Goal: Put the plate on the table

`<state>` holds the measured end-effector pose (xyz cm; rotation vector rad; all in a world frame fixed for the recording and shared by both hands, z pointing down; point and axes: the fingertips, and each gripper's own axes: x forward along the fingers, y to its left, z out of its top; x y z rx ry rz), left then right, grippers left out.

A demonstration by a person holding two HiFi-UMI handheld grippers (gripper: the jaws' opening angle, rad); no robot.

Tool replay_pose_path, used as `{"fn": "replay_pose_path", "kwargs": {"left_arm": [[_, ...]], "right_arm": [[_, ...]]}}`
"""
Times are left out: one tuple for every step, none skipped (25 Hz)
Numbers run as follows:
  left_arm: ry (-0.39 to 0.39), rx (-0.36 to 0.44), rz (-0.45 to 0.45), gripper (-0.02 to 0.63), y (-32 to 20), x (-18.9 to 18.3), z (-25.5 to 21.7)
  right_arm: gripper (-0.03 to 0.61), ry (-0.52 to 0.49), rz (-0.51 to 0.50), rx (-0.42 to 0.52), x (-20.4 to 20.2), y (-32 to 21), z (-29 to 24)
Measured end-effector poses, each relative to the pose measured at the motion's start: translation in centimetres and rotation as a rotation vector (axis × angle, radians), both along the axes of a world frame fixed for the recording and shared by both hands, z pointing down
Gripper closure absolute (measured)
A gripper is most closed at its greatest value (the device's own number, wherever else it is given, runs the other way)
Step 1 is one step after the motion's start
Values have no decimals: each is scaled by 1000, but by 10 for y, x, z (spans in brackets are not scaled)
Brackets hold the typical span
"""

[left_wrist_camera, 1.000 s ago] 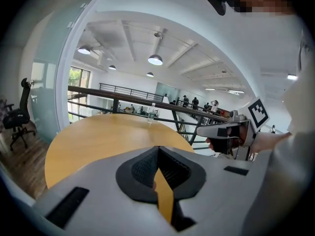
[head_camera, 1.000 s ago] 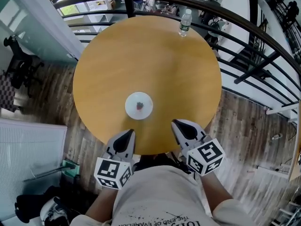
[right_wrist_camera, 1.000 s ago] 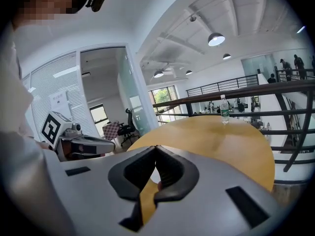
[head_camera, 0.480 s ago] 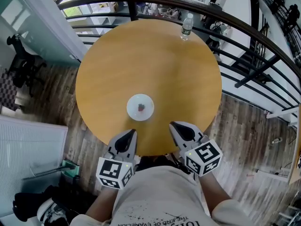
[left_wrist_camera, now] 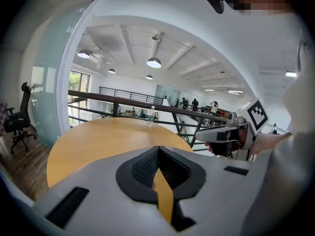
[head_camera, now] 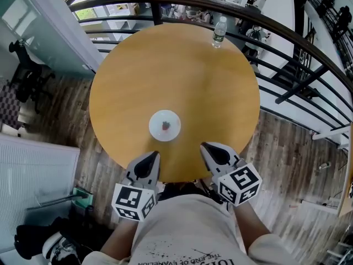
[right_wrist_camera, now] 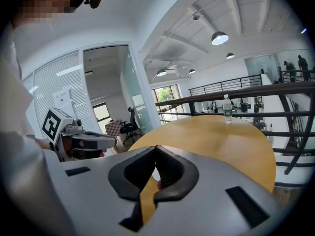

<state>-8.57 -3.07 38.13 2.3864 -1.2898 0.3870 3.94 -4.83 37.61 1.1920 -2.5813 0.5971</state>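
Observation:
A small white plate [head_camera: 164, 125] with a little red thing at its middle lies on the round wooden table [head_camera: 176, 65], near the table's front edge. My left gripper [head_camera: 153, 154] hovers at that edge, just in front of the plate and slightly to its left, jaws shut and empty. My right gripper [head_camera: 204, 145] is level with it to the right of the plate, also shut with nothing held. In the left gripper view the shut jaw tips [left_wrist_camera: 157, 149] point across the tabletop, and in the right gripper view the tips [right_wrist_camera: 156, 149] meet likewise.
A clear water bottle [head_camera: 219, 32] stands at the table's far edge. A dark curved railing [head_camera: 287, 32] runs behind and to the right of the table. A black office chair [head_camera: 22, 73] stands on the wood floor at the left.

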Motion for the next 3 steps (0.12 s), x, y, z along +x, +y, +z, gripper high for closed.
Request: {"fn": "replay_pose_path", "kwargs": {"left_arm": [[0,-1,0,592,1,0,0],[-1,-2,1,592,1,1,1],[-1,-3,1,592,2,1,1]], "right_arm": [[555,1,0,0,0,1,0],[555,2,0,0,1,1,1],[555,4,0,0,1,2,1]]}}
